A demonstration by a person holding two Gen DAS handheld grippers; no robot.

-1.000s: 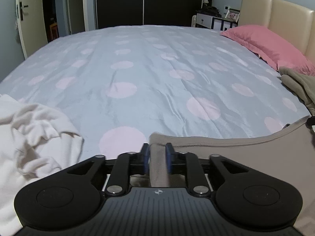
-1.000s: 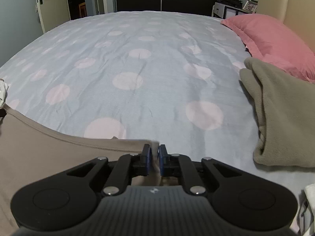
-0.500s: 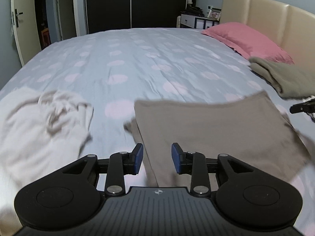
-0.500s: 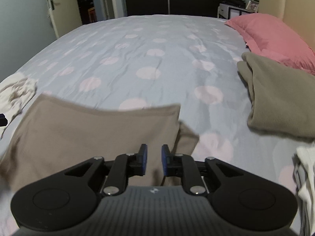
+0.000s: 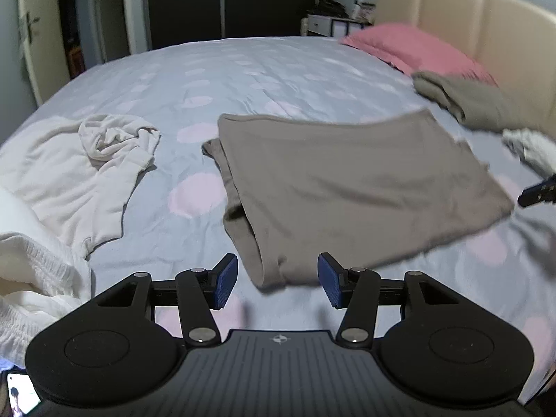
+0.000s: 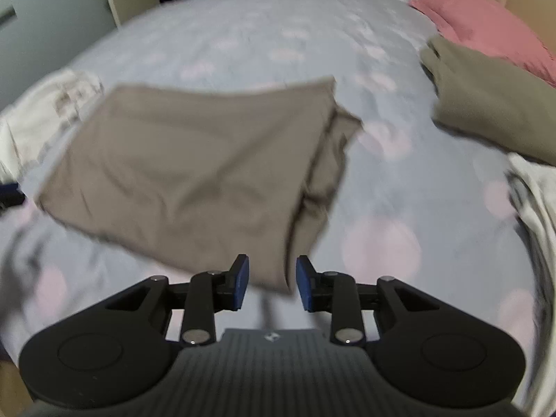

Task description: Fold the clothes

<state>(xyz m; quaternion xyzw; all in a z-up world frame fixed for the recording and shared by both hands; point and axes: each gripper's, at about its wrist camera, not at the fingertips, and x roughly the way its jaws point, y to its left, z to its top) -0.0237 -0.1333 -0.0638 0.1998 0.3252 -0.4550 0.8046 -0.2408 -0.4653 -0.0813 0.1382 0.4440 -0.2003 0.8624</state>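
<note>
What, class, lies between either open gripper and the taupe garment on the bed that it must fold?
Nothing visible does. The left gripper and right gripper are both open, each with a near edge of the taupe garment directly ahead of its fingers. The white clothes lie off to the left, apart from it.

Dim, even room light – fisheye-bent edges – right wrist view motion-blurred

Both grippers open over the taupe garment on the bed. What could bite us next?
1. The taupe garment shows a sleeve bunched under its left edge; folding again may lock that lump in.
2. The cream garment lies close by; the left gripper could snag it.
3. The right wrist view is blurred, so aiming the right gripper is shaky.
</note>
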